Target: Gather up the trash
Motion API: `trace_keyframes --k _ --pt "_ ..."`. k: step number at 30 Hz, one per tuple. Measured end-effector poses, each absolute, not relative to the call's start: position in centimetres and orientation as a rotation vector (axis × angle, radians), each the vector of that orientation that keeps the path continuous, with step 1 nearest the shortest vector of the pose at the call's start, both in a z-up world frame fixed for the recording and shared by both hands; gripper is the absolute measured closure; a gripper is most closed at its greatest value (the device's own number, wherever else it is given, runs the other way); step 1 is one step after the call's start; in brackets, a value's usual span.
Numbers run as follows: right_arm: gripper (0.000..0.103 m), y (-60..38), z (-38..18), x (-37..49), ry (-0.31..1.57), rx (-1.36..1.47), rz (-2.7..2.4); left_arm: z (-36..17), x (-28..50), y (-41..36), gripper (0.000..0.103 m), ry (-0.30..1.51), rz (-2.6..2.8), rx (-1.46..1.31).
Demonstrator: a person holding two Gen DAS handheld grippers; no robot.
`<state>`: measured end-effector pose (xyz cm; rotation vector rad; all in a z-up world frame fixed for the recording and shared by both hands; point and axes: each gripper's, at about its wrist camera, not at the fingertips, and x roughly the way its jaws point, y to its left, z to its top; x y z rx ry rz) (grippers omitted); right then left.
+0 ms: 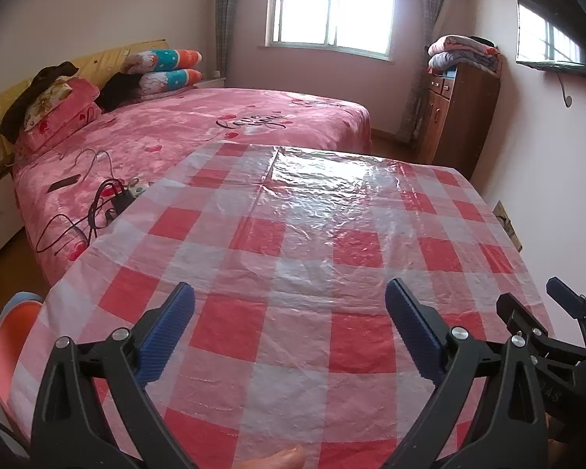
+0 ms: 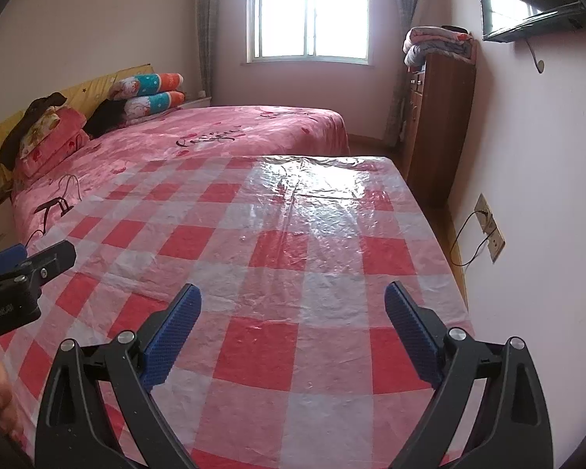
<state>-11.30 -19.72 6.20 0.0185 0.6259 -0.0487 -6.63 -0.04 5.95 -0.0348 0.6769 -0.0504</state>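
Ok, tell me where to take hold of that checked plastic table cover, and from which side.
Pinch the near-left edge of the checked plastic cover, where it seems to drape past the tabletop. Elsewhere the thin sheet lies flat, with nothing to close on. Bring the open left gripper in from the near left side, one finger under the hanging film, one over.
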Motion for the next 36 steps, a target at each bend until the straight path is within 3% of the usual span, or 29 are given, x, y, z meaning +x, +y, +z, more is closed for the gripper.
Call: trace_keyframes --k 36 --pt "0.009 -18.4 5.6 -11.2 0.645 0.000 0.003 6.0 -7.1 -0.3 0.004 0.645 -0.032 0.001"
